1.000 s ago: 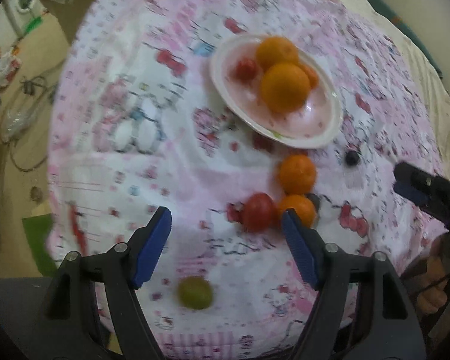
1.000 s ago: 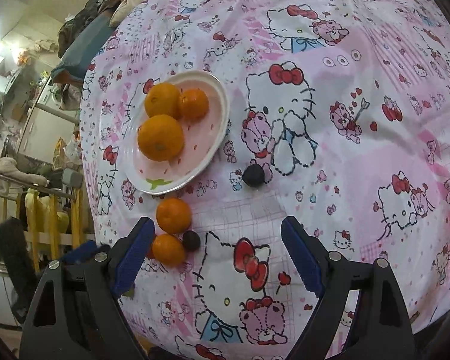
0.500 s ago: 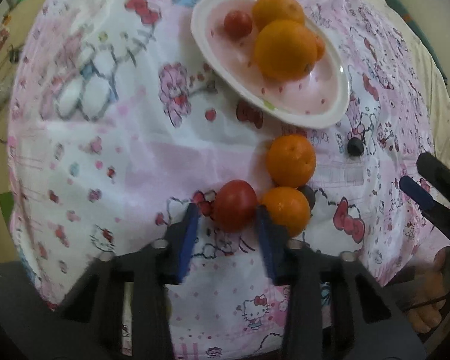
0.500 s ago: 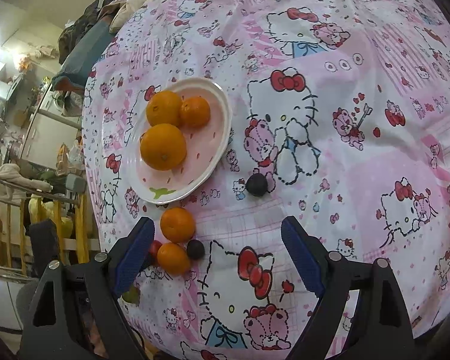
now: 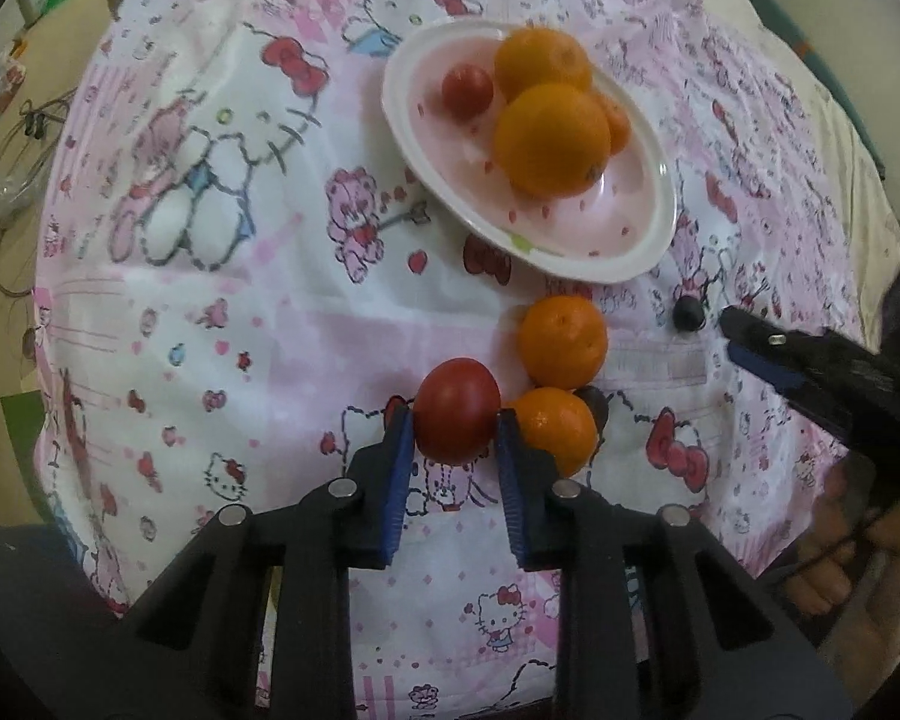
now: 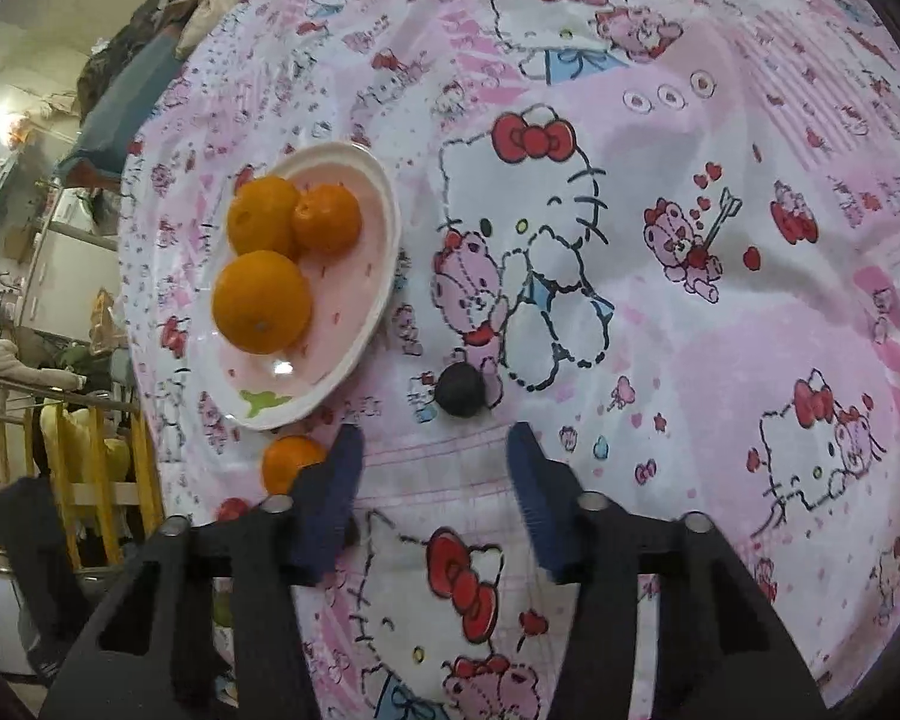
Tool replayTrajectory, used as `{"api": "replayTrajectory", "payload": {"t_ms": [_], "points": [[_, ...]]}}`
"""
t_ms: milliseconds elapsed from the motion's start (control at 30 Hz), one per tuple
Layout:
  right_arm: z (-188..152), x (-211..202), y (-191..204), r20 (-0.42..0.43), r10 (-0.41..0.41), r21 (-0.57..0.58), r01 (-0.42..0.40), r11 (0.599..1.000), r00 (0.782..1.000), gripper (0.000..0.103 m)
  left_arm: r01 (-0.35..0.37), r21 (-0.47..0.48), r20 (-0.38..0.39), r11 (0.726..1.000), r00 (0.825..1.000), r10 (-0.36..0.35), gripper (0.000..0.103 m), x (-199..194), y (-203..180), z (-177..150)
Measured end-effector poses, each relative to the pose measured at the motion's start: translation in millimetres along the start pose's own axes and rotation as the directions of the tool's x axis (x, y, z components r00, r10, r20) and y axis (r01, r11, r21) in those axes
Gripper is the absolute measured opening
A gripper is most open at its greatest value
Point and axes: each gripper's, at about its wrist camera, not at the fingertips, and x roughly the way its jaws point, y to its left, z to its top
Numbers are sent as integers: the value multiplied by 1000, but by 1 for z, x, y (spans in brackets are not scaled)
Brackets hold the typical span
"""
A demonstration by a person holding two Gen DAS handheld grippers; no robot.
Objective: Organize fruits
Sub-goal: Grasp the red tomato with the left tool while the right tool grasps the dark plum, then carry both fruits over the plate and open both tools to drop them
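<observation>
Red tomato (image 5: 457,409) — left gripper (image 5: 455,420) clamped

The left gripper (image 5: 455,420) has just closed on a red tomato (image 5: 457,409) beside two mandarins (image 5: 562,341) below the pink plate (image 5: 630,252).

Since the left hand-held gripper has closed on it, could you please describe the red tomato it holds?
The red tomato is round, smooth and glossy, with no stem visible. It sits between the blue pads of the left hand-held gripper, which press its sides, over the patterned cloth. A small orange sits just right of it.
</observation>
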Motion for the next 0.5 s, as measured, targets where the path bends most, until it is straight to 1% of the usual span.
{"api": "replayTrajectory", "payload": {"t_ms": [100, 200, 300, 333, 400, 467, 500], "points": [[7, 11, 2, -3, -33, -9, 33, 999, 999, 45, 11, -9, 17, 1000, 1000, -10, 23, -7, 2, 0], [12, 23, 5, -7, -84, -32, 84, 996, 996, 43, 14, -4, 25, 1000, 1000, -14, 23, -10, 4, 0], [15, 33, 8, -22, -138, -54, 137, 989, 990, 37, 10, 0, 29, 1000, 1000, -10, 23, -12, 6, 1], [16, 34, 8, -24, -140, -55, 138, 989, 990, 37, 10, -2, 30, 1000, 1000, -10, 23, -12, 8, 1], [17, 36, 10, -30, -144, -71, 142, 987, 989, 32, 9, -12, 32, 1000, 999, -8, 23, -13, 12, 2], [17, 39, 11, -32, -151, -90, 148, 985, 988, 24, 5, -17, 33, 1000, 999, -4, 23, -14, 15, 1], [16, 39, 12, -26, -155, -98, 152, 984, 988, 24, 3, -19, 35, 1000, 999, -2, 23, -14, 17, 1]]}}
